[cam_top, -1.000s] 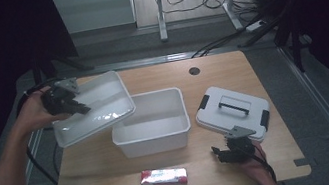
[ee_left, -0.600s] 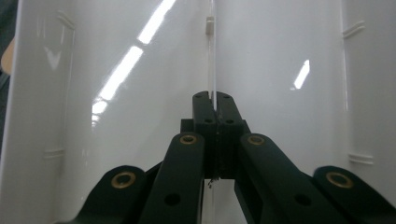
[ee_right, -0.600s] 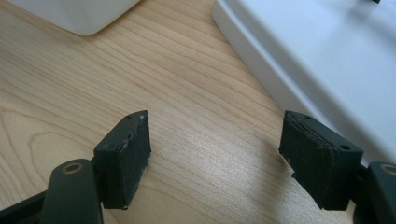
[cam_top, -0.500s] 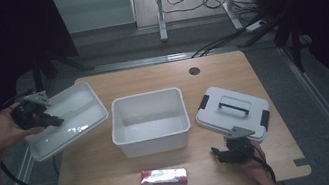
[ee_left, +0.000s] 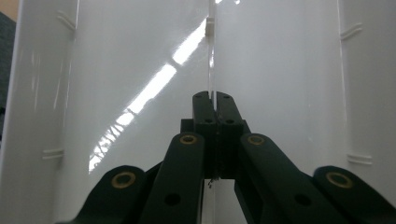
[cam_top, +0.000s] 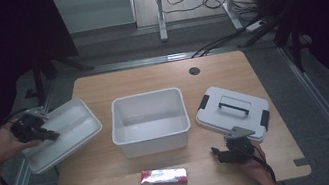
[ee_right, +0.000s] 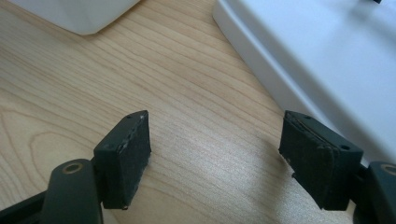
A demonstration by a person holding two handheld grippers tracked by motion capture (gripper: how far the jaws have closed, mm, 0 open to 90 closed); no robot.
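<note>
Left gripper (cam_top: 50, 135) fingers pinch white tray's (cam_top: 70, 133) central divider rib, holding it over tabletop's (cam_top: 116, 181) left edge, clear of the open bin (cam_top: 149, 121). Right gripper (cam_top: 219, 154) idles, fingers spread, beside lidded box (cam_top: 232, 111).

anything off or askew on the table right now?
Yes: the white inner tray sits askew at the table's left edge, overhanging it, held by the left tongs clamped on its centre divider. The bin, lid and packet look fine.
</note>
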